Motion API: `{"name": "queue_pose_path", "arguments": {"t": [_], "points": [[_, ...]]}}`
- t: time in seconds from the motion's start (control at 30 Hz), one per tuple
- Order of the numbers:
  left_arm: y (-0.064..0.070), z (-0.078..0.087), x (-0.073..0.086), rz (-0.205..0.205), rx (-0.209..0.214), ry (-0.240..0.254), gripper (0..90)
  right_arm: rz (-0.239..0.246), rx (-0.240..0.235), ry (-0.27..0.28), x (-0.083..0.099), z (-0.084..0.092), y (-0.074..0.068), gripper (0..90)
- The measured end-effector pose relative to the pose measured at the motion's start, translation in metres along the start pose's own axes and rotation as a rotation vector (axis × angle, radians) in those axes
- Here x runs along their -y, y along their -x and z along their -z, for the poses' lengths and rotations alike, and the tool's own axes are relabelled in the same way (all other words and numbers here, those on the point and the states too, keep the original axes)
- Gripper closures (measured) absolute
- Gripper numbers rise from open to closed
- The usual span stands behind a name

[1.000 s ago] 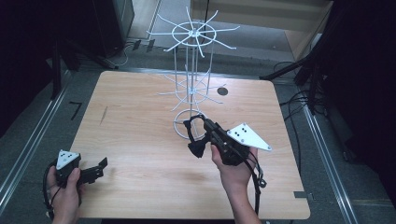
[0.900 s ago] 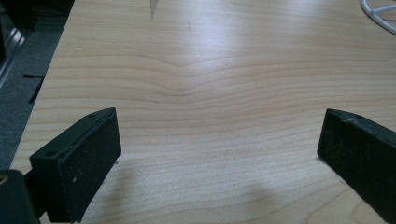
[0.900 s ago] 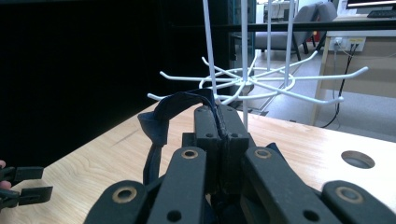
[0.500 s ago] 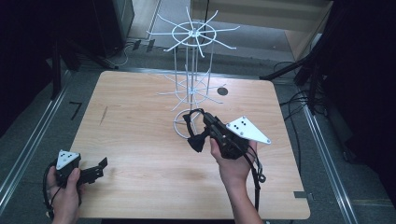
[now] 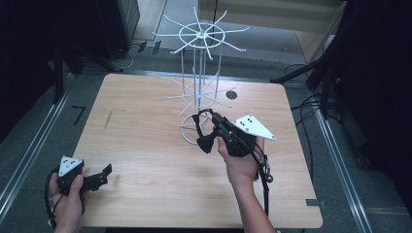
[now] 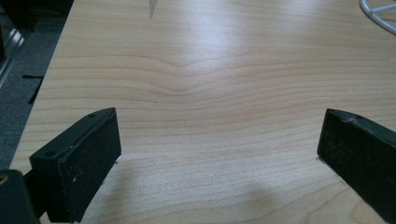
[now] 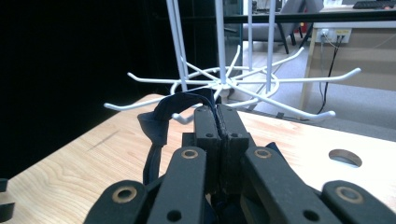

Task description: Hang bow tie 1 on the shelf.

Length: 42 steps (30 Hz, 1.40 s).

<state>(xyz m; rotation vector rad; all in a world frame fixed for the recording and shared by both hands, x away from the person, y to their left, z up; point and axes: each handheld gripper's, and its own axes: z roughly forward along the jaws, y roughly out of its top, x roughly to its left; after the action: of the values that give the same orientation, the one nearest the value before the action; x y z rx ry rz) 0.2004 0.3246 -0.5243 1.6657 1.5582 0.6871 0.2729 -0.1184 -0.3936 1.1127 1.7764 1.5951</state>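
A white wire hook rack (image 5: pixel 199 36) stands on the wooden table (image 5: pixel 145 126), with a lower ring of hooks (image 7: pixel 224 84) and a round base (image 5: pixel 187 131). My right gripper (image 5: pixel 213 119) is held above the table just in front of the rack's base. Its jaws press together on a dark blue fabric strap (image 7: pixel 156 123). The strap's loop and dark end (image 5: pixel 206 141) hang down to the left of the right gripper (image 7: pixel 218 109), close to the lower hooks. My left gripper (image 5: pixel 103 173) rests at the table's front left corner. The left gripper (image 6: pixel 219 144) is open with bare wood between its pads.
A round hole (image 5: pixel 231 94) is cut in the tabletop right of the rack, also seen as the hole (image 7: pixel 344 157). Cables and dark stands lie on the floor around the table. The rack's base ring edge (image 6: pixel 378 14) lies far ahead of the left jaws.
The right hand has carried the strap a little farther from the person, toward the rack. The left gripper has stayed put.
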Motion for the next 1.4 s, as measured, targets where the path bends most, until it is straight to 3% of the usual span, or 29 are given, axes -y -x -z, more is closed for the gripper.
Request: {"name": "queue_pose_path", "arguments": {"t": [0.73,1.07,1.23,1.4], "points": [[0.001,-0.001,0.0,-0.005,0.003,0.0,0.0,0.005,0.041,-0.046,0.014,-0.027,0.006,89.0],[0.001,-0.001,0.0,-0.005,0.002,0.0,0.0,-0.003,0.02,-0.077,0.027,-0.03,0.007,86.0],[0.001,-0.001,0.0,-0.001,0.003,-0.002,0.0,-0.026,-0.01,-0.08,0.033,-0.026,0.01,76.8],[0.001,-0.001,0.0,-0.002,0.003,-0.002,0.0,-0.037,-0.031,-0.07,0.033,-0.02,0.015,61.8]]}}
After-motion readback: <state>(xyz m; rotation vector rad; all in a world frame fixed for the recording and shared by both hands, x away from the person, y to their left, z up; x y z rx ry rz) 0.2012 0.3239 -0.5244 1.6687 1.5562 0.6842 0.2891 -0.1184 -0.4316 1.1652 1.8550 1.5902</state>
